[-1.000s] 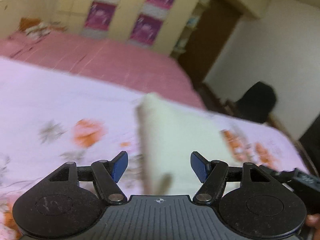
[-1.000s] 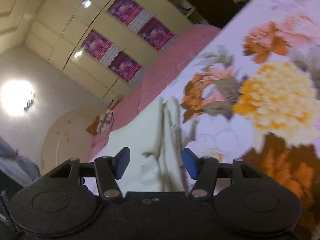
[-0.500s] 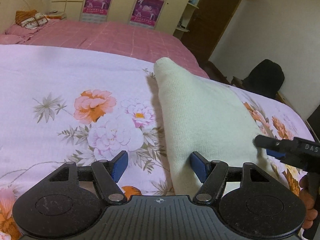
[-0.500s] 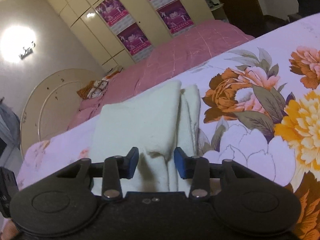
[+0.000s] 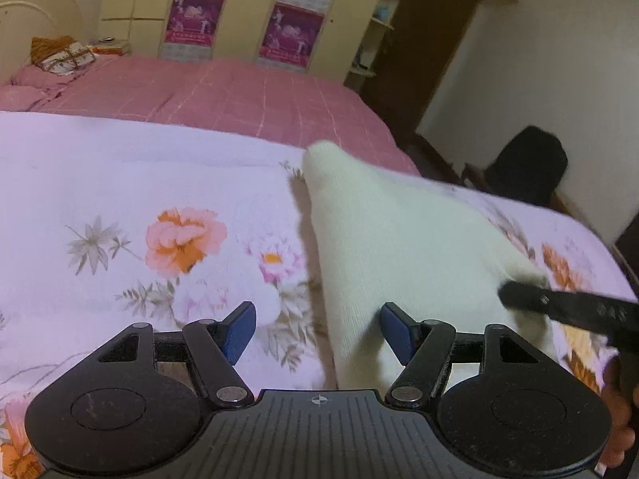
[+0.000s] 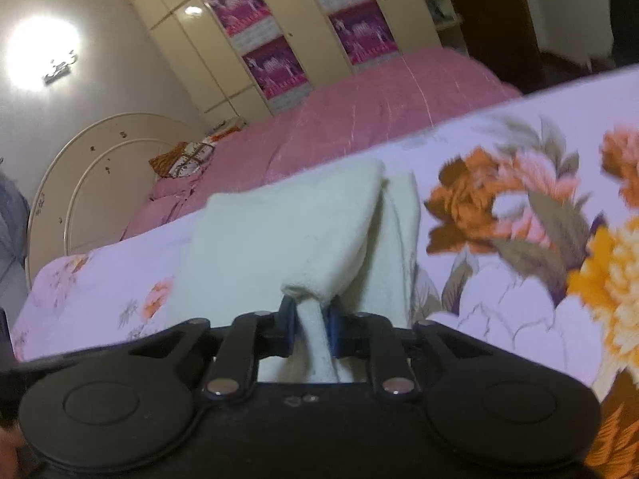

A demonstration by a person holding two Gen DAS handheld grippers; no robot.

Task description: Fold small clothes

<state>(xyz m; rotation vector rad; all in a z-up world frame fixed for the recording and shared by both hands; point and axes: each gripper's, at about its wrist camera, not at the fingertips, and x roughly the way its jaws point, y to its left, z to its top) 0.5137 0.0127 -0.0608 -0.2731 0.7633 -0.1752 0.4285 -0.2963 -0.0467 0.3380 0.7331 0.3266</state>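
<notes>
A cream knitted garment [image 5: 403, 247] lies on the floral bedsheet [image 5: 131, 199]. My left gripper [image 5: 317, 331] is open, its blue pads straddling the garment's near left edge. My right gripper [image 6: 310, 331] is shut on a bunched near corner of the same garment [image 6: 279, 239] and lifts it a little. The right gripper's black finger shows in the left wrist view [image 5: 567, 307] at the garment's right corner.
A pink quilt [image 5: 215, 88] covers the far part of the bed, with a folded patterned cloth [image 5: 60, 56] at its head. A cream wardrobe with purple posters [image 5: 247, 12] stands behind. A dark chair [image 5: 527, 167] stands right of the bed.
My right gripper has closed its jaws on the garment's corner and raised it. My left gripper has steadied over the garment's left edge, still open.
</notes>
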